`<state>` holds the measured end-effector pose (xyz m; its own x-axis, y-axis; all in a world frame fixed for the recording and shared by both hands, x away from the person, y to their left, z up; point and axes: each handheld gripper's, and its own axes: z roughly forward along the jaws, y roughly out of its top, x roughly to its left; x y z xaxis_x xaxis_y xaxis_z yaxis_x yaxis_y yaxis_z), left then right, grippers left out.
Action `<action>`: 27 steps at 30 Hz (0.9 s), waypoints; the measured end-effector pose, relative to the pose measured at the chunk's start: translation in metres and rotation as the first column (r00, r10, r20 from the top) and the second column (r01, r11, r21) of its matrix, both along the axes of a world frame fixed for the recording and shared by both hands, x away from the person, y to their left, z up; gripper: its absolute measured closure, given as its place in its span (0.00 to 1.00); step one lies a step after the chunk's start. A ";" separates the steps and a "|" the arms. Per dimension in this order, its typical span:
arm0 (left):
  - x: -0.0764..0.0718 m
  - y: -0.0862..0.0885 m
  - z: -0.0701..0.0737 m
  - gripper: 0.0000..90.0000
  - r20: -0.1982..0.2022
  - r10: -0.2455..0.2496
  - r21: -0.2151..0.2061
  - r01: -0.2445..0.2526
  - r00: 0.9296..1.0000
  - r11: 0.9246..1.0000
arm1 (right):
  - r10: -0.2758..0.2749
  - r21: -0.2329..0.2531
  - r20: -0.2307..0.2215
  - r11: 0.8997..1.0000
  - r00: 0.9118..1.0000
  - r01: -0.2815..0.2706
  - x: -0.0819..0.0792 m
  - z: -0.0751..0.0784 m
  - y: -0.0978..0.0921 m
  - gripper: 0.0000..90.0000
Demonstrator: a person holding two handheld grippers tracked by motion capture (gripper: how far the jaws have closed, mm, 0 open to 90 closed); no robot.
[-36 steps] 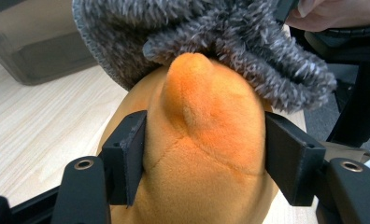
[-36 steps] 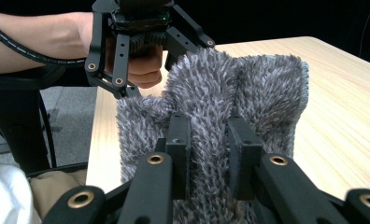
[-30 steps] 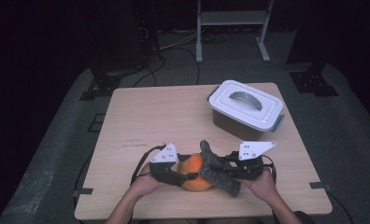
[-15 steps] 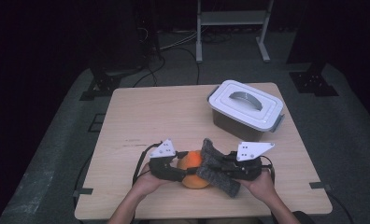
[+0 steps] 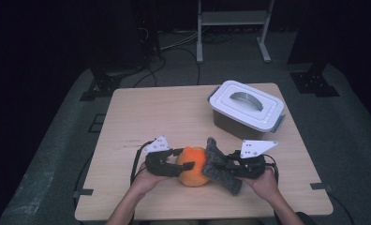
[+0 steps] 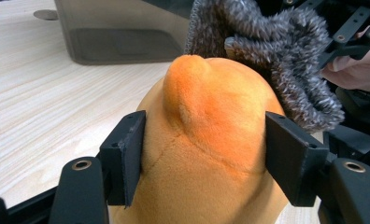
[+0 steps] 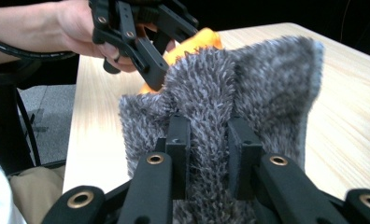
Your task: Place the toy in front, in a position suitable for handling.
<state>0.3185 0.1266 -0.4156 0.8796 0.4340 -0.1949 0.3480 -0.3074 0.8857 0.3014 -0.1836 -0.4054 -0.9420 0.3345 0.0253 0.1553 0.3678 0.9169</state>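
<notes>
High view puts your left gripper (image 5: 186,166) near the front edge of the table (image 5: 141,117), a little left of centre, its jaws clamped on either flank of the orange plush toy (image 5: 194,167); the left gripper view confirms both pads pressing into the soft body (image 6: 206,140), so that grip looks sound. Just right of the toy, touching it, your right gripper (image 5: 221,167) pinches a fold of the grey fuzzy cloth (image 5: 219,166), and the right gripper view shows the jaws nearly closed on a narrow ridge of its pile (image 7: 248,98). You appear to be working the cloth over or against the toy: keep the left hand steady as the anchor, and draw the cloth slowly, because so thin a pinch may slip out of the pile if you tug. Take a deeper bite of fabric if it starts to creep. Farther right, toward the back right corner of the table, a grey lidded container (image 5: 246,109) sits well apart from your hands. Pale wood grain covers the tabletop; around it lie grey floor covering, dark stands and loose cables in a dim room.
</notes>
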 end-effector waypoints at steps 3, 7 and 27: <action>-0.002 -0.003 0.000 0.38 0.005 -0.007 0.009 0.007 1.000 1.000 | 0.016 0.003 0.012 1.000 1.000 -0.016 -0.004 0.002 0.005 0.81; -0.006 -0.008 0.001 0.38 0.019 -0.038 0.025 0.038 0.999 0.999 | 0.035 -0.002 0.024 0.999 0.999 -0.035 -0.008 0.004 0.012 0.81; -0.006 -0.006 0.002 0.38 0.035 -0.088 0.056 0.086 0.995 0.995 | 0.021 -0.004 0.017 1.000 1.000 -0.020 -0.005 0.002 0.006 0.81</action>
